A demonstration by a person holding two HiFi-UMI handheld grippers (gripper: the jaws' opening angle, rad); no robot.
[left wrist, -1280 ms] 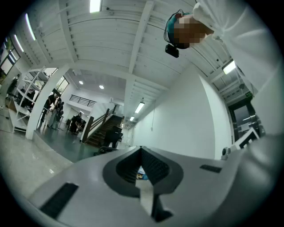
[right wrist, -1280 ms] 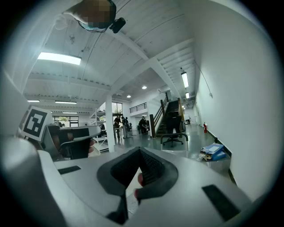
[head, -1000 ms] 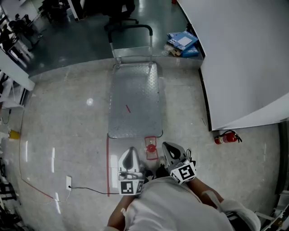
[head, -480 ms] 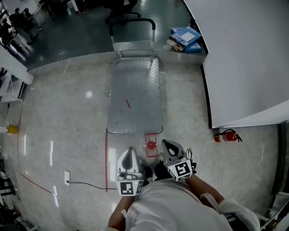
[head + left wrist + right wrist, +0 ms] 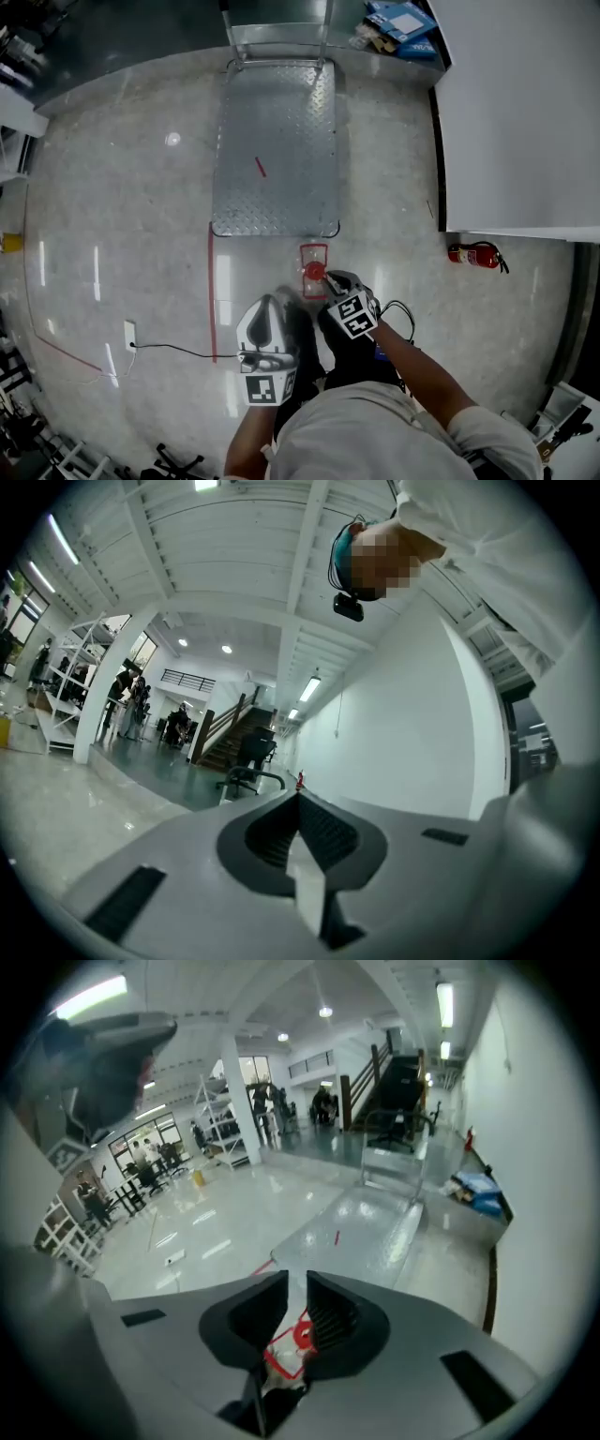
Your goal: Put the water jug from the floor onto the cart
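The water jug (image 5: 314, 272) stands on the floor inside a red taped square, just in front of the cart (image 5: 277, 141). From above I see mostly its red cap. My right gripper (image 5: 330, 277) tilts down right beside the cap. Its jaws are opening, with a slim gap between them. In the right gripper view the right gripper (image 5: 296, 1283) frames the jug's cap (image 5: 302, 1335) below the tips, with nothing pressed between the pads. My left gripper (image 5: 272, 302) hangs to the left of the jug. In its own view the left gripper (image 5: 298, 803) points level into the hall, shut and empty.
The cart's metal deck bears a small red mark (image 5: 260, 167). A white partition (image 5: 525, 112) runs along the right, with a fire extinguisher (image 5: 473, 254) lying at its foot. Blue boxes (image 5: 403, 21) sit at the far right. A cable and socket (image 5: 131, 335) lie on the left.
My right gripper has dropped and tipped downward, coming close to the jug's red cap. The left gripper has sunk a little. The head view now looks more steeply down.
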